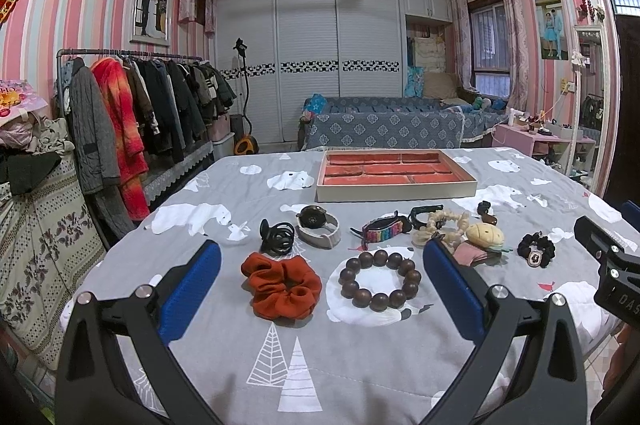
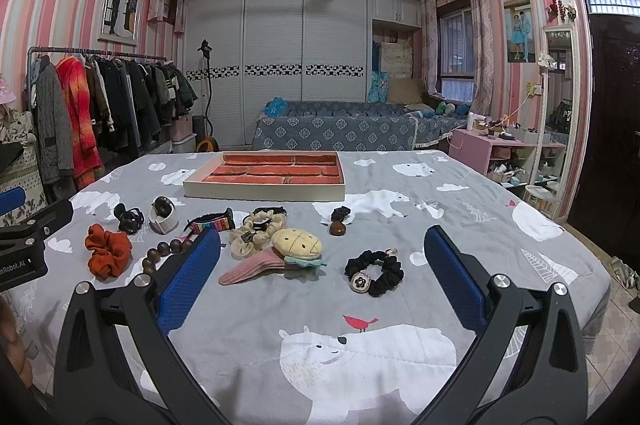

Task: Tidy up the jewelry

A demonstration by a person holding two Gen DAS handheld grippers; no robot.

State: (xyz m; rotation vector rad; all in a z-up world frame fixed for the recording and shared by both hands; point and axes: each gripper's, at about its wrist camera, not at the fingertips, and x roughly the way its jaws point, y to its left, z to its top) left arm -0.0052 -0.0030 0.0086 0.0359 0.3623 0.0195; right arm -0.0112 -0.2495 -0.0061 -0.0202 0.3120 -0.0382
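Observation:
A red-lined jewelry tray (image 1: 396, 191) (image 2: 264, 190) with several compartments lies at the far side of the table. In front of it lie an orange scrunchie (image 1: 282, 285) (image 2: 109, 254), a brown bead bracelet (image 1: 379, 280) (image 2: 164, 252), a black claw clip (image 1: 276, 238), a watch (image 1: 318, 225) (image 2: 163, 214), a rainbow strap (image 1: 380, 229), a cream scrunchie (image 2: 256, 231), a plush hair clip (image 2: 280, 255) and a black scrunchie (image 2: 374, 271) (image 1: 536, 249). My left gripper (image 1: 320, 281) is open above the orange scrunchie and beads. My right gripper (image 2: 322, 271) is open, empty, near the plush clip and black scrunchie.
The table has a grey cloth (image 2: 360, 345) with bear prints. A small brown and black clip (image 2: 339, 221) lies right of the cream scrunchie. A clothes rack (image 1: 132, 105) stands left, a sofa (image 1: 380, 125) behind, a pink shelf (image 2: 500, 153) right.

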